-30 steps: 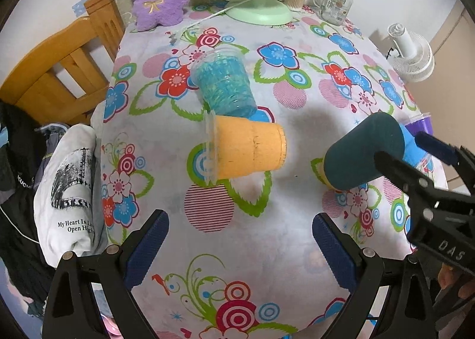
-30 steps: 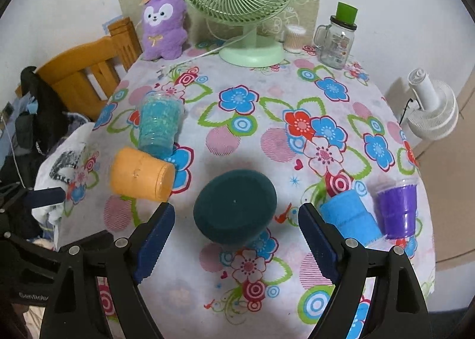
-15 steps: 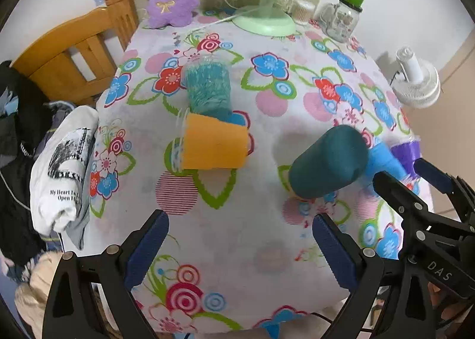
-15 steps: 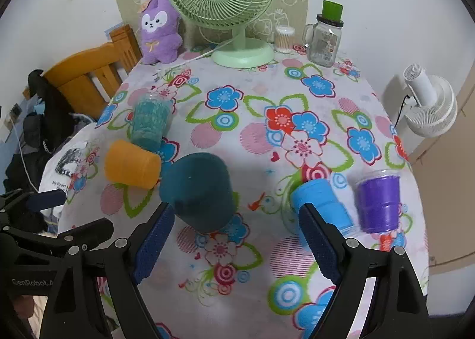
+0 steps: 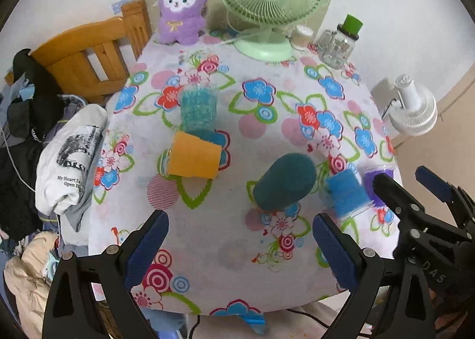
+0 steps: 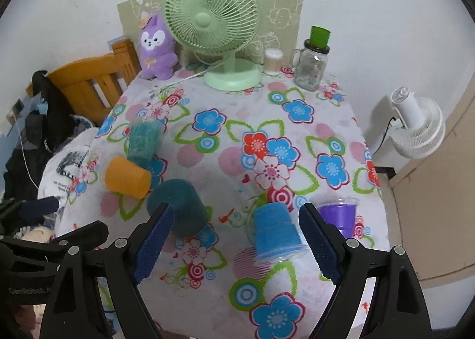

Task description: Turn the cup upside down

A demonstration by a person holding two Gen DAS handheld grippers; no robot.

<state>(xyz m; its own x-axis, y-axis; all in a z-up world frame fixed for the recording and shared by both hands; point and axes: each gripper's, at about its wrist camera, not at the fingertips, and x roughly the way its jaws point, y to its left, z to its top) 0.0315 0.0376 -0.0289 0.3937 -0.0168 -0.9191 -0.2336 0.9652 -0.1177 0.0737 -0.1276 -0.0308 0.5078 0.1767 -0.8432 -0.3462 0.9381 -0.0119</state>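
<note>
Several cups sit on the flowered tablecloth. A dark teal cup stands upside down near the front. An orange cup lies on its side left of it. A glittery turquoise cup is behind the orange one. A blue cup stands upside down at the right, a purple cup stands upright beside it. My left gripper is open and empty above the front edge. My right gripper is open and empty, above the table front between the teal and blue cups.
A green fan, a purple plush, a glass jar with green lid and a small container stand at the back. A wooden chair with clothes is at the left. A white fan is on the right.
Both grippers have pulled back and up from the table, so more of it shows. The dark teal cup stands upside down, free of either gripper. The blue and purple cups came into the left view.
</note>
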